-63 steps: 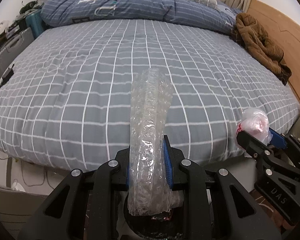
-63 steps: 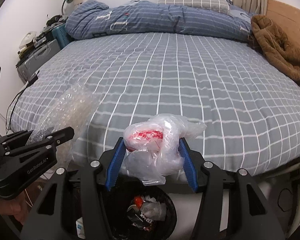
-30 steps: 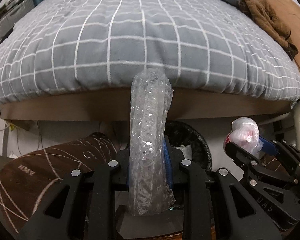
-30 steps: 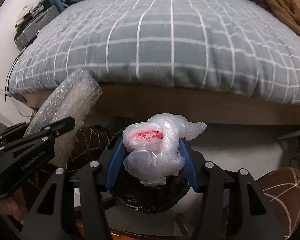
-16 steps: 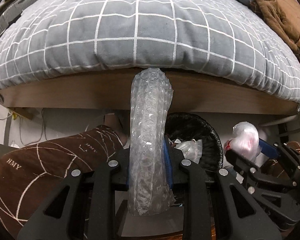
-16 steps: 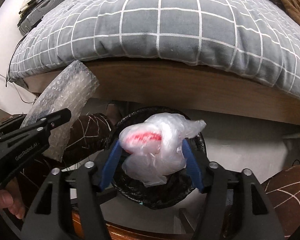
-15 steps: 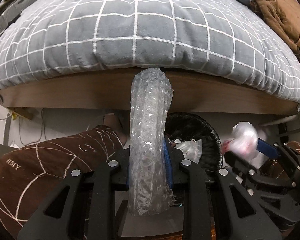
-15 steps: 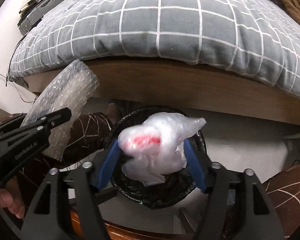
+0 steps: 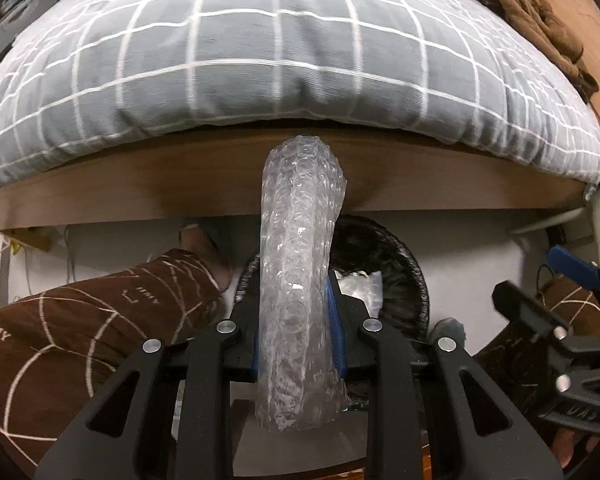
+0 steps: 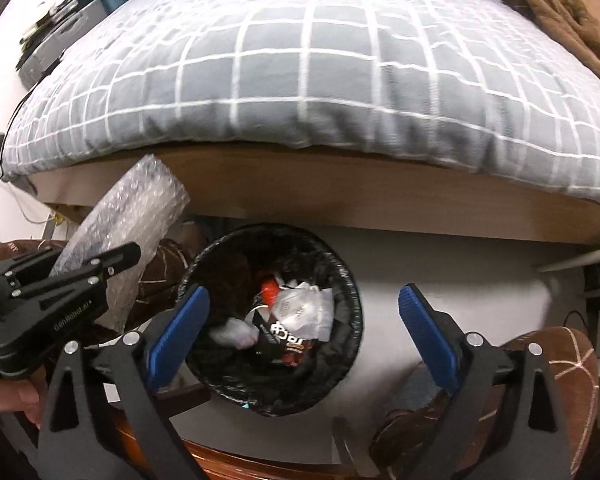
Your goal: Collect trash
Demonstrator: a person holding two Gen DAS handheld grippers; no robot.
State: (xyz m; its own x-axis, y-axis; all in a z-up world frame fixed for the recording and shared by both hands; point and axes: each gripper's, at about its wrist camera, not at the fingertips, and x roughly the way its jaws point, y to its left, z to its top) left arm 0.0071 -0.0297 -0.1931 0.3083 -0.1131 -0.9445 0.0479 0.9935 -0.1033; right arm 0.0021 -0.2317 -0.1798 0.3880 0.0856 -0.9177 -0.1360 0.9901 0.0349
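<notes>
A long roll of clear bubble wrap [image 9: 300,220] stands up between the blue pads of my left gripper [image 9: 296,320], which is shut on it. The roll hangs over the near left rim of a black-lined trash bin [image 10: 340,264] on the floor by the bed. My right gripper [image 10: 304,316] is above the bin's mouth. Its jaws are opening wide and nothing is between them. Inside the bin, a blurred white lump [image 10: 236,330] that looks like the plastic bag sits at the left, beside older wrappers [image 10: 300,308]. The bin [image 9: 404,264] is half hidden behind the roll in the left wrist view.
The bed with its grey checked cover [image 9: 300,60] overhangs a wooden frame [image 9: 140,184] just behind the bin. A person's legs in brown patterned trousers [image 9: 100,320] flank the bin on both sides [image 10: 540,360]. A brown garment [image 9: 540,20] lies at the bed's right edge.
The right jaws have spread wide and the white plastic bag with red print has left them and dropped toward the bin. The left gripper keeps the bubble wrap and has sunk a little.
</notes>
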